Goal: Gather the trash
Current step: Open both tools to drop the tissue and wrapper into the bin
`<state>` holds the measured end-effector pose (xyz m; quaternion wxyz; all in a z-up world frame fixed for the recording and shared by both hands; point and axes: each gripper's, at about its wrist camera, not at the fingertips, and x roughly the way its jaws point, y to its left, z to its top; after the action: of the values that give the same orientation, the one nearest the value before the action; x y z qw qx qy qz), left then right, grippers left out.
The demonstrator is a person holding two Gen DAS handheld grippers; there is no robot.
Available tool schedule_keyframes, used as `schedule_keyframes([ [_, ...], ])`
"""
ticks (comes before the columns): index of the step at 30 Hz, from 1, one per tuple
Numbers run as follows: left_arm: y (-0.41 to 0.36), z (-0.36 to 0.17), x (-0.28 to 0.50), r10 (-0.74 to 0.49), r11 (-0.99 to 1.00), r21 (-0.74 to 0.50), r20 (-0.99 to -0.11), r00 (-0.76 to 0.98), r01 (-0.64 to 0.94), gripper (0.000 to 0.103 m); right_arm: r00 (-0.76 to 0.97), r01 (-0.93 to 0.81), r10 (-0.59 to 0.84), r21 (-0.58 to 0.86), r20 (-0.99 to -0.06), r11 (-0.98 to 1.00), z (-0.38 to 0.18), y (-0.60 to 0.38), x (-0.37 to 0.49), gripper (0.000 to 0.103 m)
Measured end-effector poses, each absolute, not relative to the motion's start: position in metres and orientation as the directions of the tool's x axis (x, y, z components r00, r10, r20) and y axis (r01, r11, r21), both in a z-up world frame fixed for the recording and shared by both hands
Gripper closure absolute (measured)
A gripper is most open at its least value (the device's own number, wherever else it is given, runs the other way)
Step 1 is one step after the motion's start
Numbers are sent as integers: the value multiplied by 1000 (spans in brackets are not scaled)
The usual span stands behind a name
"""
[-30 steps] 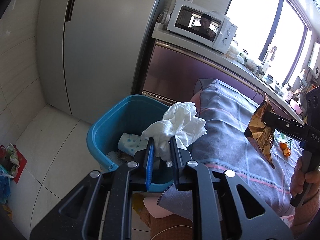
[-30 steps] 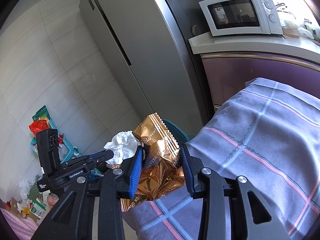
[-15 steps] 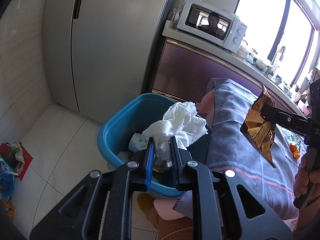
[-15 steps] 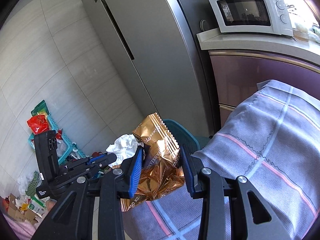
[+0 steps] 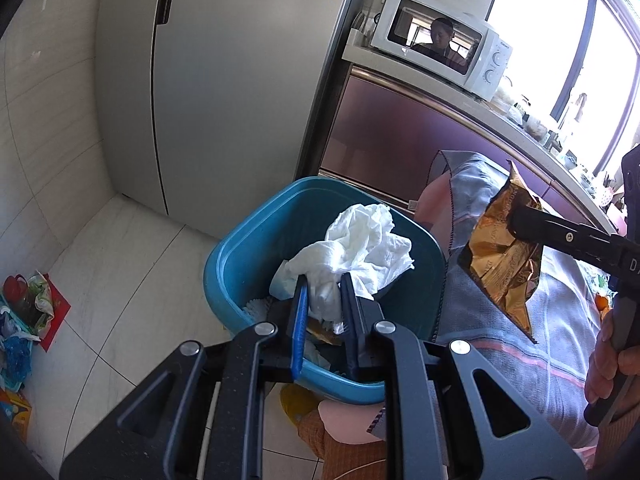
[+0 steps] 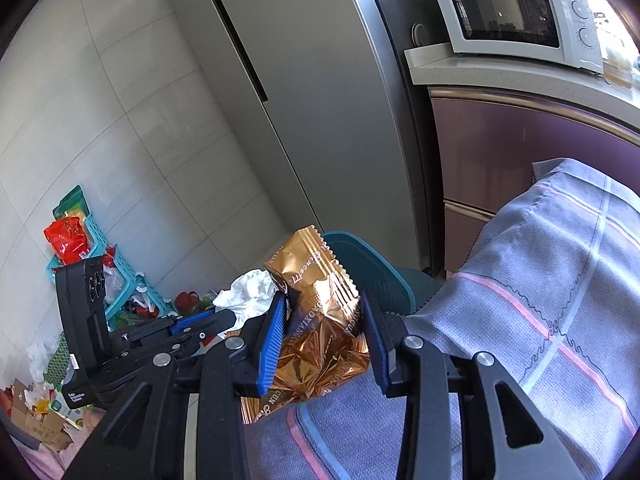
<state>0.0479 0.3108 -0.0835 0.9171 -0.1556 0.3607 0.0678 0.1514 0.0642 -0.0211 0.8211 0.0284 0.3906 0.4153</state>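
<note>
My left gripper (image 5: 325, 284) is shut on a crumpled white tissue (image 5: 360, 248) and holds it right above the open blue bin (image 5: 240, 256), which has some trash inside. My right gripper (image 6: 322, 312) is shut on a crinkled gold snack wrapper (image 6: 320, 320) and holds it above the edge of the cloth-covered table, just right of the bin (image 6: 368, 264). The wrapper also shows at the right of the left wrist view (image 5: 500, 256). The tissue shows left of the wrapper in the right wrist view (image 6: 248, 300).
A grey plaid tablecloth (image 6: 540, 320) covers the table beside the bin. A tall grey fridge (image 5: 224, 80) stands behind, with a counter and white microwave (image 5: 440, 40) to its right. Bags and a teal basket (image 6: 100, 260) sit on the floor at left.
Both grippers have moved left toward the bin with their loads. The tissue now hangs over the bin's opening and the wrapper is nearer the bin's rim.
</note>
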Motion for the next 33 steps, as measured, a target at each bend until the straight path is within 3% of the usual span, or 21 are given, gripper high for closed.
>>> schedule_keyframes([
  [15,312,-102,71,18,937,-230,-721,692,-264,86,318,-659,658,340,-682,671,-42,100,162,62],
  [20,318,-110,77,8,928,-250,-728,685,-277,80,313,-649,639,333,-702,684,-49,110,166,59],
  [33,317,-109,76,2,922,-269,-717,697,-279,74,296,-628,638,358,-710,691,-57,109,174,53],
])
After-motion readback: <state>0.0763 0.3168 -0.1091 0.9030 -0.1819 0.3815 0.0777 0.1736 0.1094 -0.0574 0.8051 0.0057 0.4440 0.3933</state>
